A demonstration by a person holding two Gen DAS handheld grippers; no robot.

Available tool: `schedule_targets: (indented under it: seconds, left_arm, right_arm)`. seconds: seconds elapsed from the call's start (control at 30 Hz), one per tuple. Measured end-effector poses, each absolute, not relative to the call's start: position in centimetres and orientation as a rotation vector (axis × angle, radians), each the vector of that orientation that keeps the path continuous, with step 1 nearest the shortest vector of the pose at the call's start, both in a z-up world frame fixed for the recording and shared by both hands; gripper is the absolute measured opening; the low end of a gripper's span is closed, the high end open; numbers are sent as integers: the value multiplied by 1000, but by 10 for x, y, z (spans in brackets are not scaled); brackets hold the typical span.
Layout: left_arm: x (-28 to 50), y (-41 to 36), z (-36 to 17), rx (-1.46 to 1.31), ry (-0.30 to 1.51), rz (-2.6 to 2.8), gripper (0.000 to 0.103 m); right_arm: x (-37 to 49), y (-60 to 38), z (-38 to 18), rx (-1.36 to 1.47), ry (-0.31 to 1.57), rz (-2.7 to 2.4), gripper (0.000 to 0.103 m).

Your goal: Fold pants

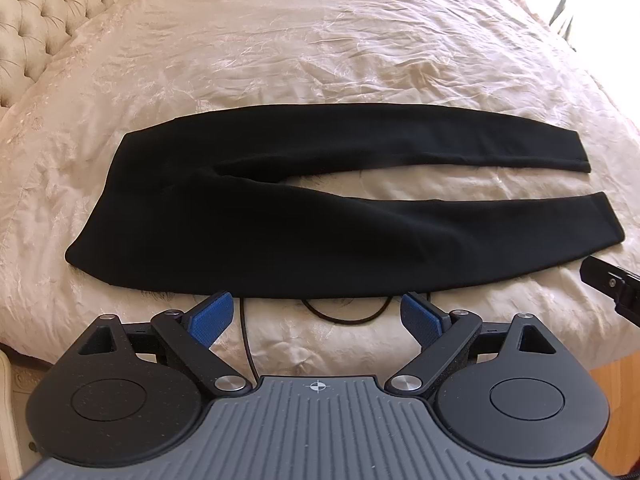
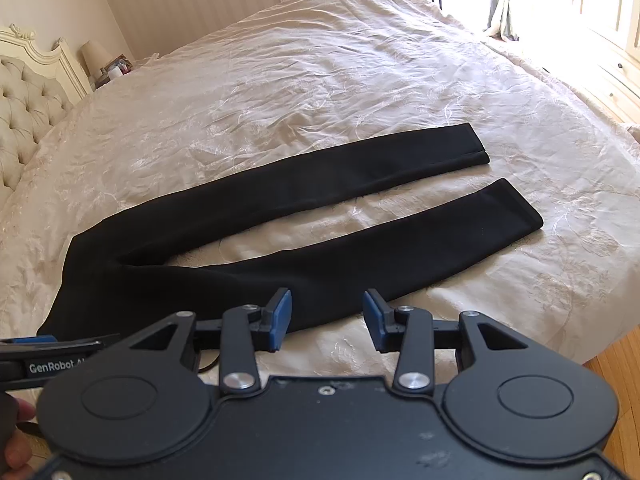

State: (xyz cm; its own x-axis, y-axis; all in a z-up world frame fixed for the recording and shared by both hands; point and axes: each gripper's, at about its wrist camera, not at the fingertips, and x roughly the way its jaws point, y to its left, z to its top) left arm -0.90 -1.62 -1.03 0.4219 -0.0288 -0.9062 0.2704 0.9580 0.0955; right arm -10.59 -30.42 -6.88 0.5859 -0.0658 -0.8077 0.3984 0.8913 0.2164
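Observation:
Black pants (image 1: 224, 224) lie flat on a cream bed (image 1: 320, 60), waistband to the left, both legs stretched rightward with a gap between them. In the right wrist view the pants (image 2: 280, 276) run from lower left to the hems at the right. My left gripper (image 1: 316, 312) hovers just short of the near leg's edge, jaws wide open, nothing between them. My right gripper (image 2: 327, 312) stands open over the near leg's edge, with its blue pads (image 2: 280, 316) clear of the cloth. The right gripper's side shows at the right edge of the left wrist view (image 1: 612, 288).
A thin black cord (image 1: 344, 316) loops on the bedspread below the near leg. A tufted headboard (image 2: 24, 108) stands at the left, with a nightstand and lamp (image 2: 96, 56) beyond. Bright windows (image 2: 580, 0) and wooden floor (image 2: 616, 368) lie to the right of the bed.

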Motion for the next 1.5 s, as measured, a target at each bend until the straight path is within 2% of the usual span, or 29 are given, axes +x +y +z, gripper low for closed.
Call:
schedule_targets:
  seconds: [1.5]
  left_arm:
    - [-8,-13,-23,226,1172,-183,91]
  right_arm:
    - [-99,-301,-72,368,943,-269,43]
